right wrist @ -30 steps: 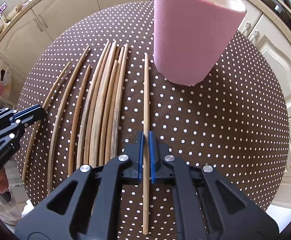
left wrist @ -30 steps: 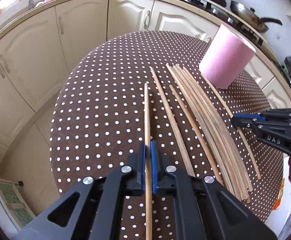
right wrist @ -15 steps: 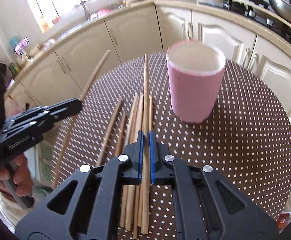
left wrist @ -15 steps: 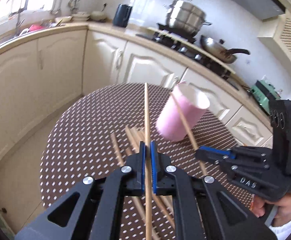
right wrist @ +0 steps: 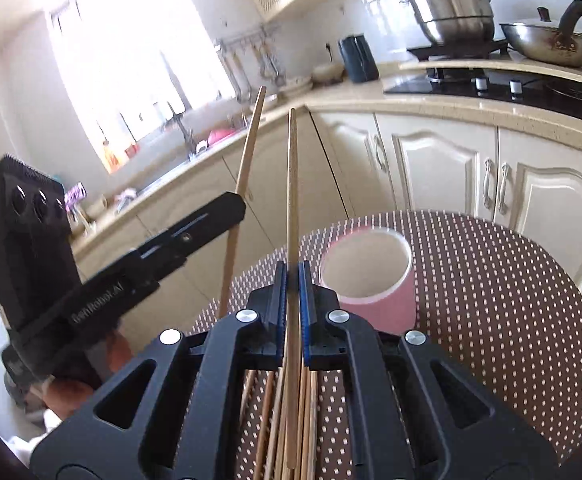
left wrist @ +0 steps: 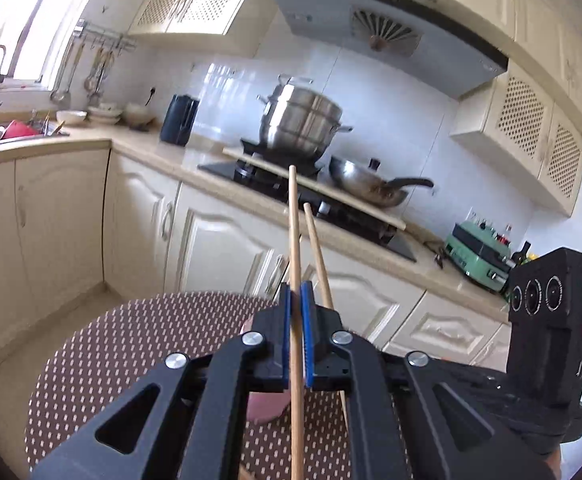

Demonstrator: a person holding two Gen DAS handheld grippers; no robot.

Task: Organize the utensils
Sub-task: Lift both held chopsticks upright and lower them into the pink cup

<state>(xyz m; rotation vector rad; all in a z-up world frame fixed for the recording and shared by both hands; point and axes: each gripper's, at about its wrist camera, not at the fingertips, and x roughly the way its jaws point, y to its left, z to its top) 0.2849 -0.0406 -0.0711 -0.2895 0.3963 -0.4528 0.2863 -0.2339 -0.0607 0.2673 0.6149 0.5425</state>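
My left gripper (left wrist: 295, 292) is shut on a wooden chopstick (left wrist: 293, 232), held in the air and pointing toward the stove. My right gripper (right wrist: 292, 272) is shut on a second chopstick (right wrist: 291, 184), also lifted. The two sticks lie close together, tips nearly side by side. The right wrist view shows the left gripper (right wrist: 237, 204) at the left with its chopstick (right wrist: 247, 152). The pink cup (right wrist: 371, 280) stands upright and open-topped on the brown dotted table (right wrist: 491, 300), just right of the right gripper. Several more chopsticks (right wrist: 269, 404) lie on the table under it.
Cream kitchen cabinets (left wrist: 227, 248) curve around behind the round table. On the stove sit a steel steamer pot (left wrist: 299, 124) and a wok (left wrist: 371, 188). A person's hand (right wrist: 67, 396) holds the left gripper's handle. The right gripper's black housing (left wrist: 551, 320) fills the right side.
Both grippers have risen and tipped upward, each lifting its chopstick off the table. The views swung from the tabletop up to the counter and stove.
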